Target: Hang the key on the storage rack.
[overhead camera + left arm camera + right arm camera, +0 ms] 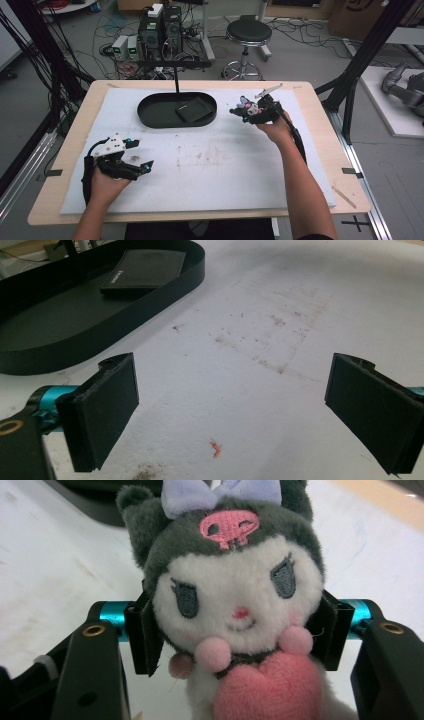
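A plush [235, 605] is being held between the right gripper's [248, 111] pads, squeezed at the head and kept above the mat [210, 165] near the tray [150, 117], likely its destination. The left gripper [136, 156] is being rested wide and empty, out of the way.

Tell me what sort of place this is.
Probably a lab or workshop bench set up for recording. A wooden table topped with a white foam mat stands among loose cables and electronics boxes on the floor, with a round stool behind it.
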A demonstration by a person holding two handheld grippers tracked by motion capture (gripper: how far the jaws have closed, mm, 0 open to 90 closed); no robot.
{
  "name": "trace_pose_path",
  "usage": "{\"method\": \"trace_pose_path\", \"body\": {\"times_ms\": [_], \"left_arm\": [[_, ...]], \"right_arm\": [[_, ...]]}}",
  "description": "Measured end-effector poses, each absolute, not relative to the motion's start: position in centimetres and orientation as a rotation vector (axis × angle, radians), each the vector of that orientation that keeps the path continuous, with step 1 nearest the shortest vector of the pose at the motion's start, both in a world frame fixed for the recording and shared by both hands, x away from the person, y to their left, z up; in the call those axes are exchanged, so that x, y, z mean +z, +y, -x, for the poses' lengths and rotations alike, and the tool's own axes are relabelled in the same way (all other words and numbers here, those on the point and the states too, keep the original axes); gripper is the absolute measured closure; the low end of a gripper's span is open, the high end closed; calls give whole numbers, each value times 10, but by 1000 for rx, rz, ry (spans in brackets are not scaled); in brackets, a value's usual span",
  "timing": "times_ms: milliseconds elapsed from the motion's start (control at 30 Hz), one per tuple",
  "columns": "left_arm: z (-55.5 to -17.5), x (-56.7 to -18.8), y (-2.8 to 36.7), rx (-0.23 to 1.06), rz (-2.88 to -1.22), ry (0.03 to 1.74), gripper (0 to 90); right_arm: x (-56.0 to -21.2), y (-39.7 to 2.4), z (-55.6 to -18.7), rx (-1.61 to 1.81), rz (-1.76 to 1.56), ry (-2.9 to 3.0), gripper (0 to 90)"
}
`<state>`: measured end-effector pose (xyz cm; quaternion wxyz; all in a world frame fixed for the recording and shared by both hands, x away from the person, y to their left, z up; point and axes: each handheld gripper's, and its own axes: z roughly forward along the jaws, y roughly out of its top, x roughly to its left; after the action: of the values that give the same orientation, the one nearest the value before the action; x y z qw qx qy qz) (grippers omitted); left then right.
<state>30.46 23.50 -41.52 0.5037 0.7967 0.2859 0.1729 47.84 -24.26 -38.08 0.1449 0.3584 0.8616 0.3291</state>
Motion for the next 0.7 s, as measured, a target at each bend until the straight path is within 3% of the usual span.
{"method": "trace_pose_path", "body": {"times_ms": [367, 700], "left_arm": [[-302, -411, 236, 423, -1909, 682, 70], [-301, -408, 240, 430, -1898, 693, 70]], "right_arm": [[-319, -242, -466, 1049, -1003, 2438, 362], [-296, -210, -466, 1061, -930, 2448, 362]]}}
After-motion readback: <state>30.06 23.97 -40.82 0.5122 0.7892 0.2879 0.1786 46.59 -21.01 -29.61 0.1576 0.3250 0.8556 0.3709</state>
